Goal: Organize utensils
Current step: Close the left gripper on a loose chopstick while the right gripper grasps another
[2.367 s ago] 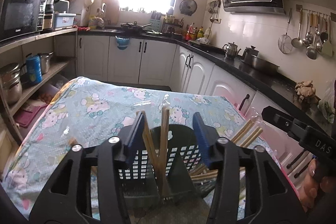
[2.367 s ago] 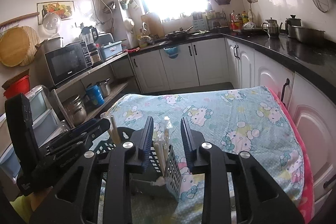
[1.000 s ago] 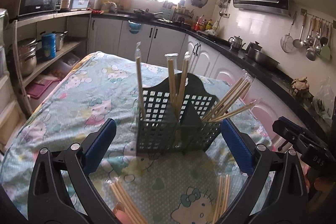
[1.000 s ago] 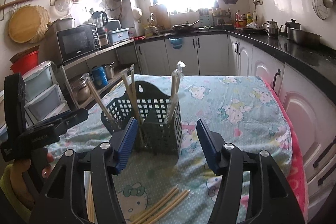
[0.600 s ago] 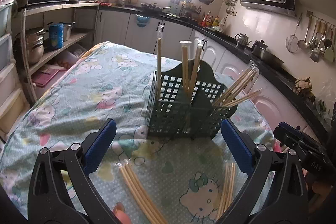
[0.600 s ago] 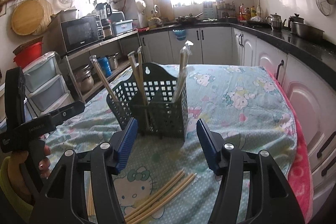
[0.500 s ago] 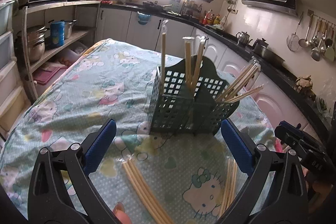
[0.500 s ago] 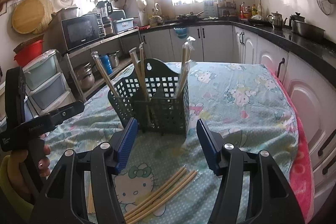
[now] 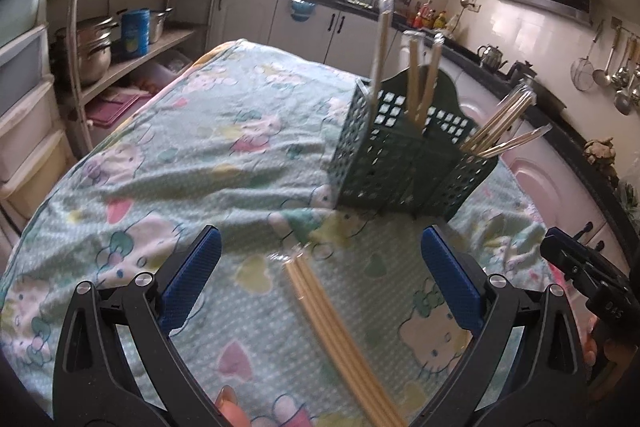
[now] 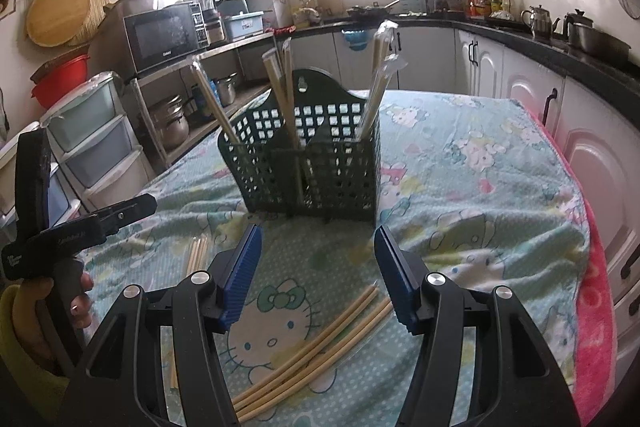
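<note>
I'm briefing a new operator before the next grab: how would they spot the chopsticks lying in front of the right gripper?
Find the dark green utensil basket standing on the cartoon-cat tablecloth. Just in front of it, flat on the cloth under the right gripper, lies a bundle of pale chopsticks in clear wrap. Unlike the pairs standing upright in the basket, these lie flat and angled diagonally.

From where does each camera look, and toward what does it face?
Left wrist: on the left gripper, facing chopsticks on the cloth and the caddy; its open jaws show.
Right wrist: on the right gripper, facing another bundle; a hand shows.
Shared: the caddy; each sees the other gripper.
</note>
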